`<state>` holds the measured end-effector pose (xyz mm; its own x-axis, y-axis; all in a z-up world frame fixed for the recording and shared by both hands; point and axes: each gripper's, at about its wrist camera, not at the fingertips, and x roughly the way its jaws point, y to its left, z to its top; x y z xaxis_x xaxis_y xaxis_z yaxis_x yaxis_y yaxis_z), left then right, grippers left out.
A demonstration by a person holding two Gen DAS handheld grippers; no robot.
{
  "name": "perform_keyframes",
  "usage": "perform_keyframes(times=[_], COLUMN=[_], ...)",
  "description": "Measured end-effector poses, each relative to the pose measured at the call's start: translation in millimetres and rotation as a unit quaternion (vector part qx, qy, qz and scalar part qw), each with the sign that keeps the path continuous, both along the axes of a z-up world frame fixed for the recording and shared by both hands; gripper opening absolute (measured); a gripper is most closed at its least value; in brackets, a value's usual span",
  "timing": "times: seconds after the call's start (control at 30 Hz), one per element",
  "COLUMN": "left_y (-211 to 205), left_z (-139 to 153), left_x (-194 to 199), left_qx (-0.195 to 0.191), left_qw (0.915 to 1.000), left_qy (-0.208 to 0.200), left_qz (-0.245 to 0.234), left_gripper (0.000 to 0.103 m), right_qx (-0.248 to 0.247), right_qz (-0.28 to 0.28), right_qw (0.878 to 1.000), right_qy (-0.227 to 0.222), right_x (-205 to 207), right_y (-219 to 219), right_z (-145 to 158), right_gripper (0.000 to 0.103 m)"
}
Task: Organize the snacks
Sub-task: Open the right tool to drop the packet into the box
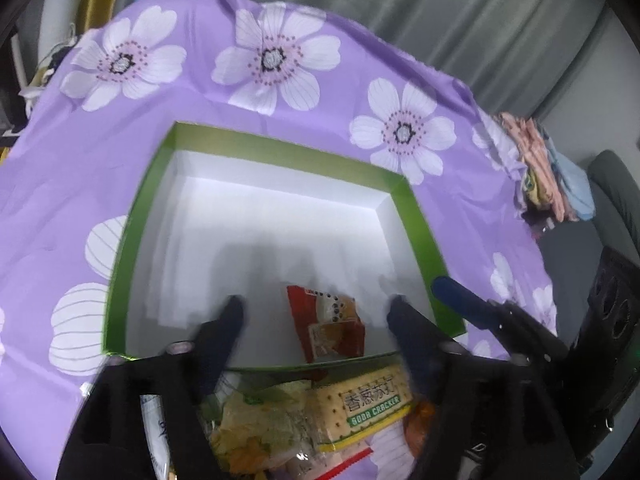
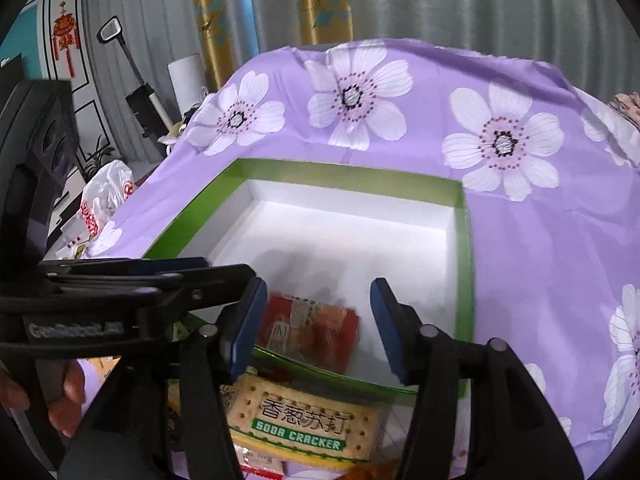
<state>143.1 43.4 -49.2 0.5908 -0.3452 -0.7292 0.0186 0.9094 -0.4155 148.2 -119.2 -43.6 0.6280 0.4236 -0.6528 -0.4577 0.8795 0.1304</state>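
Nearest, a soda cracker packet (image 2: 304,424) is seen among other snacks heaped on the table just before the box. Both the left claw (image 1: 316,312) and right claw (image 2: 318,320) are held wide apart, nothing gripped. Beyond, a red snack packet (image 1: 330,324), somewhat blurred, lies inside the green-rimmed box (image 1: 416,216) near its front wall, upon the purple flowered cloth (image 1: 200,92).

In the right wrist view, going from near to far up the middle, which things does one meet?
Soda cracker packet → red snack packet inside the box → white floor of the green-rimmed box → purple flowered cloth → grey curtain.
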Motion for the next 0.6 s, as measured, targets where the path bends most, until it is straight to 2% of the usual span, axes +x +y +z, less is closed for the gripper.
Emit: perform_keyframes(times=[0.17, 0.3, 0.4, 0.6], left_y=[-5, -8, -9, -16], left_z=[19, 28, 35, 44], left_x=[-19, -37, -53, -82], left_qx=[0.055, 0.078, 0.094, 0.123], left_qw=[0.9981, 0.9962, 0.9945, 0.9907], left_qy=[-0.023, -0.034, -0.041, -0.053], left_qz=[0.012, 0.019, 0.024, 0.025], left_gripper=[0.083, 0.095, 0.096, 0.097], right_qx=[-0.002, 0.006, 0.011, 0.013], right_qz=[-0.002, -0.002, -0.004, -0.008], right_qw=[1.0, 1.0, 1.0, 1.0], right_qy=[-0.019, -0.018, -0.017, -0.004], right_x=[-27, -54, -74, -100], right_y=[-8, -13, -18, -28], right_z=[12, 17, 19, 21], right_gripper=[0.068, 0.081, 0.09, 0.091])
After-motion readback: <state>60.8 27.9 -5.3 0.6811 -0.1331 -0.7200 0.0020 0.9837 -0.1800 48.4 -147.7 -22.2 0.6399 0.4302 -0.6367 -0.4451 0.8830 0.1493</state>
